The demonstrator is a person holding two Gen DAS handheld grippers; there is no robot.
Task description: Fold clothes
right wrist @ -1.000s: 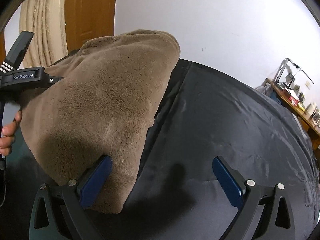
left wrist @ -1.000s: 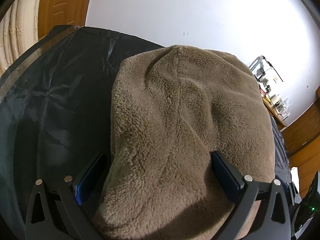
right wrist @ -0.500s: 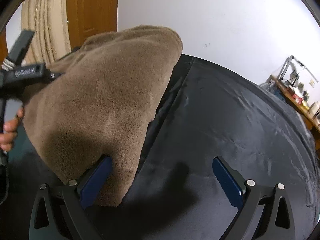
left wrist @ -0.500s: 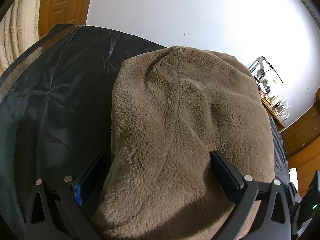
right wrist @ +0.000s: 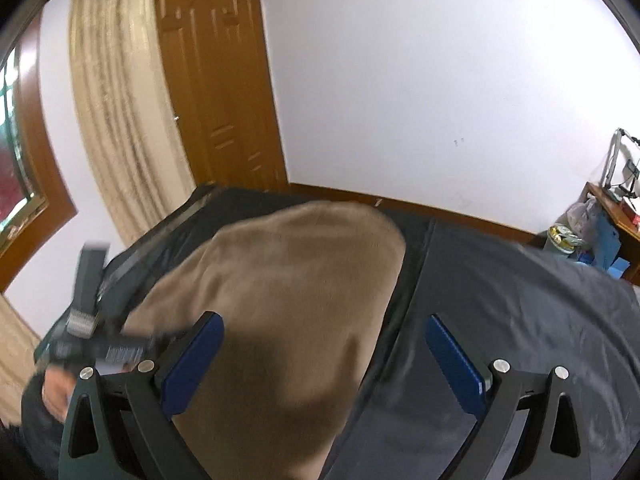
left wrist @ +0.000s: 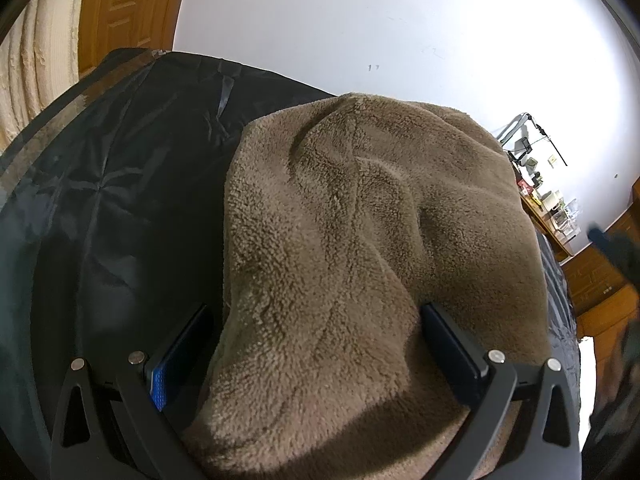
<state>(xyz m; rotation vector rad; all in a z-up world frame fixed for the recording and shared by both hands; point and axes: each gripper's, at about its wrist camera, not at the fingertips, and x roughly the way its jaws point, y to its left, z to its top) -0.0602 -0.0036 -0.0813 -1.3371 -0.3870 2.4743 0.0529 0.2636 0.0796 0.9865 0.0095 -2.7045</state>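
Observation:
A brown fleece garment [left wrist: 360,248] lies folded in a thick bundle on a black sheet [left wrist: 120,200]. My left gripper [left wrist: 316,344] is open, its blue pads wide apart on either side of the garment's near edge, which bulges between them. My right gripper [right wrist: 324,356] is open and raised above the garment [right wrist: 288,280], with nothing between its pads. The left gripper's body [right wrist: 92,320] and the hand holding it show at the left of the right wrist view.
The black sheet [right wrist: 520,300] covers a wide surface that runs right. A wooden door [right wrist: 216,80] and cream curtain [right wrist: 116,100] stand behind, against a white wall. A cluttered wooden desk [right wrist: 612,216] is at far right.
My right gripper has lifted and pulled back from the garment's edge, and its view is blurred with motion. The left gripper has stayed at the garment, open.

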